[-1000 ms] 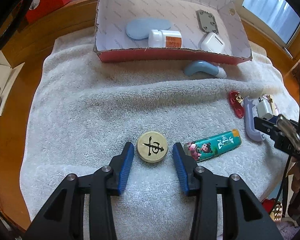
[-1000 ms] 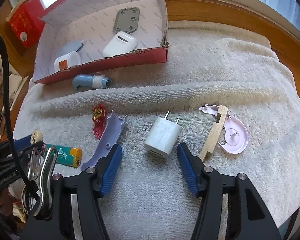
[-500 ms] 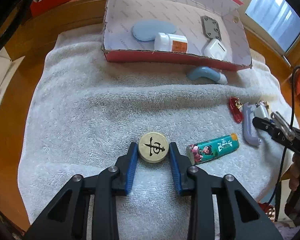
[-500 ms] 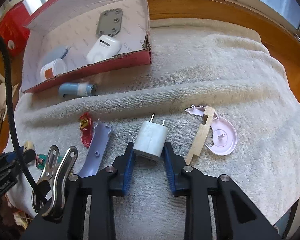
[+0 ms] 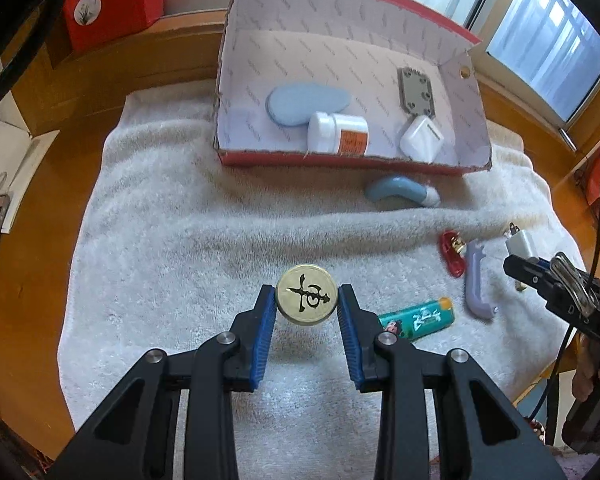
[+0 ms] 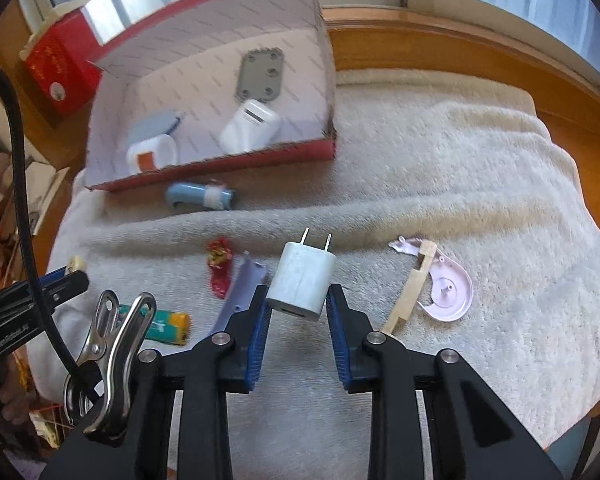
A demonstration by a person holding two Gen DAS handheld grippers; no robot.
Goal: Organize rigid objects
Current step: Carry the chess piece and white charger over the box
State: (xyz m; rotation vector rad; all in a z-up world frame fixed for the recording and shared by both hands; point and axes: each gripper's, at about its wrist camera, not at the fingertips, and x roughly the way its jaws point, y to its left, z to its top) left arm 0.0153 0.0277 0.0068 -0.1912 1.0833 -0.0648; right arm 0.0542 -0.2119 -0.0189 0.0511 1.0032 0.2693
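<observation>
Wooden chess piece [image 5: 306, 299] was clamped in our left gripper [image 5: 306, 306], lifted above the towel [image 5: 160, 248]; our right gripper [image 6: 298, 300] pinched the white charger [image 6: 302, 280]. Next, we judged, both needed carrying into the red box [image 5: 340, 159].

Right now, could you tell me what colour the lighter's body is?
Teal lighter with cartoon print and orange end; left wrist view.

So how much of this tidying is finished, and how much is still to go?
Roughly a third. Done: four things lie in the red box. In hand: the left gripper holds a round chess piece, and the right gripper a white plug. Left on the towel: a blue tube, lighter, red trinket, lilac strip, wooden piece and pink shell.
</observation>
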